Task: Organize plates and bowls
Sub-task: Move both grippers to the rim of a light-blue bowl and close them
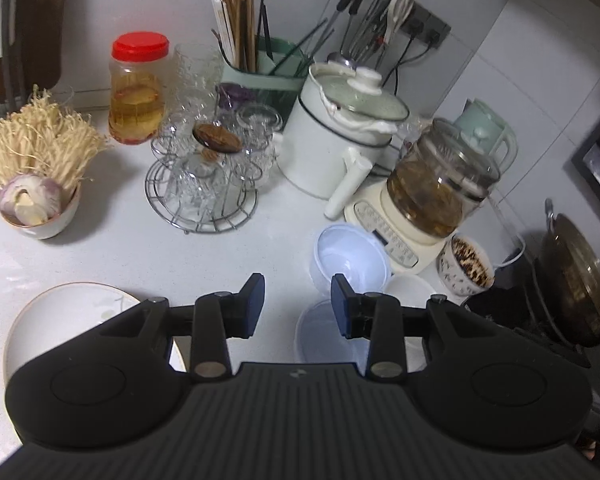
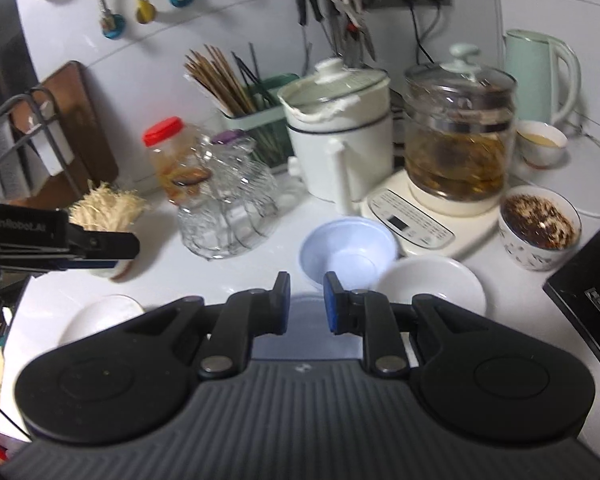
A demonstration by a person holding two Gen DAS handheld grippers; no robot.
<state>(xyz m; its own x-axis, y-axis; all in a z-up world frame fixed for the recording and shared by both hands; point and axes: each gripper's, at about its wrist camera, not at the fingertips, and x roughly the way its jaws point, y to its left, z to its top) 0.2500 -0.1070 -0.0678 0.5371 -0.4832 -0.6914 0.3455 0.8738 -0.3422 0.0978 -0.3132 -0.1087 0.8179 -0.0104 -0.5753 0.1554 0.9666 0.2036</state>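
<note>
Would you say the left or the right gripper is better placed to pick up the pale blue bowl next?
Probably the right gripper: the pale blue bowl sits straight ahead of its empty jaws. The left gripper has it off to one side, nearer the large plate.

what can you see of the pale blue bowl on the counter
The pale blue bowl is round, deep and empty, and looks like glossy plastic. It sits upright on the white counter, in front of the cream kettle base and left of a shallow white dish; whether it touches either is unclear. Its near rim is hidden behind the right hand-held gripper, which holds nothing.
</note>
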